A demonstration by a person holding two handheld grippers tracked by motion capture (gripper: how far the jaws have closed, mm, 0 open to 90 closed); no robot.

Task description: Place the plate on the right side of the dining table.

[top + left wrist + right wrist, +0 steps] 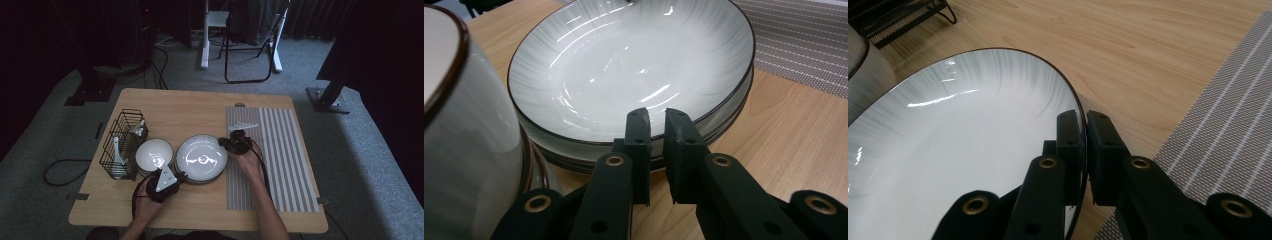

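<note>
Both tools black, w/ brass-ringed holes along jaw links. Left tool (172, 181) carries grey 3-cornered plate; right tool (231, 145) too. Black cables trail back along bare forearms.

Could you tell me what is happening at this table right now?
A person holds a tool in each hand and works on a stack of plates on the wooden table. The right tool is clamped on the top plate's rim at the side toward the striped mat. The left tool sits at the near rim, jaws almost together. A bowl and a wire basket stand to the left.
</note>
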